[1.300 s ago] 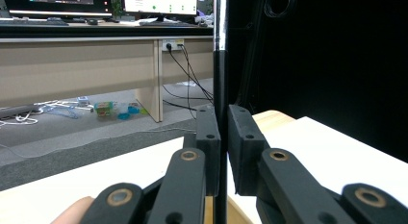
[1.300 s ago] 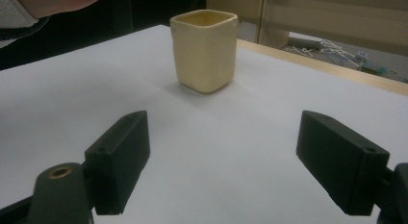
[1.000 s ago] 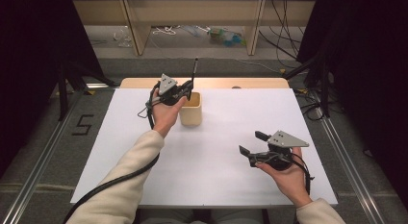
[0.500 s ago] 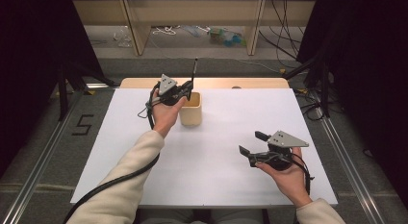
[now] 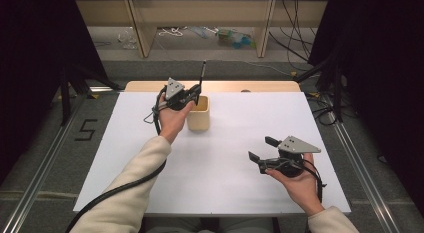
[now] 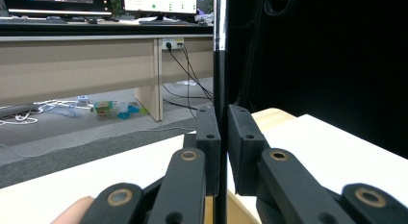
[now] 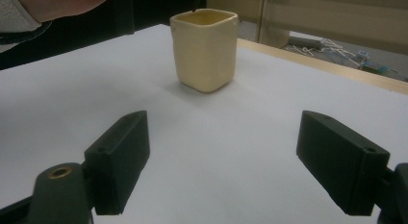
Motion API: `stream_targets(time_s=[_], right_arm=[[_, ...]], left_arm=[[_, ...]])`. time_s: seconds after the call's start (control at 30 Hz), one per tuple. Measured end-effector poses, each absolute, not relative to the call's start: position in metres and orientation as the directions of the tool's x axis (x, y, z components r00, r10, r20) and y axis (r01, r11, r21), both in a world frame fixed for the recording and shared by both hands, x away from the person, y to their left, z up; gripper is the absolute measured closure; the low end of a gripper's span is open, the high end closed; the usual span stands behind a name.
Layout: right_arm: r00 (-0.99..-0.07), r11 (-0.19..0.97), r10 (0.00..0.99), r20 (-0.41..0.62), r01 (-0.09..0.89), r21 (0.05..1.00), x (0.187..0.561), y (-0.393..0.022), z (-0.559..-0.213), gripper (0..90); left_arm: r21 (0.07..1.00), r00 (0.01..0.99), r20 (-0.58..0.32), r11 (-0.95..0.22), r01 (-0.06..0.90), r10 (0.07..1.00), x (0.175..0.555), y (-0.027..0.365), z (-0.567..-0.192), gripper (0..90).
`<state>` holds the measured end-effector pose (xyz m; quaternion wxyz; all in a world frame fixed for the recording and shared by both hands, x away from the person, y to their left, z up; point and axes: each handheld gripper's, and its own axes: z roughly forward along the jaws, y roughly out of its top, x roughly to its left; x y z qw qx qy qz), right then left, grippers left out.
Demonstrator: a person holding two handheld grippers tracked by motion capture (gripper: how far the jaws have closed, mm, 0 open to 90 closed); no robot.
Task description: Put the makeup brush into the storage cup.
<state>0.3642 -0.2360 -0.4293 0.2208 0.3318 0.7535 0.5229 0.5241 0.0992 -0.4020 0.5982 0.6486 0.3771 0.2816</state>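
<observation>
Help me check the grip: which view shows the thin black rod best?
The left gripper view: the black rod stands upright, pinched between the left tool pads. The high view shows the rod small, rising above the beige cup. The right gripper view shows the cup, with barely a tip at its rim.

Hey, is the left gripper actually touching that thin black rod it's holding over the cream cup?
Touching. In the left gripper view, the left gripper has both black pads pressed against the upright rod, with no gap on either side.
</observation>
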Motion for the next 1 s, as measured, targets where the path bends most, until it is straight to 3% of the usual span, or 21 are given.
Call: stream_targets(time_s=[1.0], right_arm=[[-0.689, 0.227, 0.725, 0.018, 0.263, 0.938, 0.3648, -0.2356, -0.43, 20.1]], left_arm=[[0.987, 0.548, -0.103, 0.017, 0.16, 0.83, 0.5244, 0.1012, -0.4102, 83.7]])
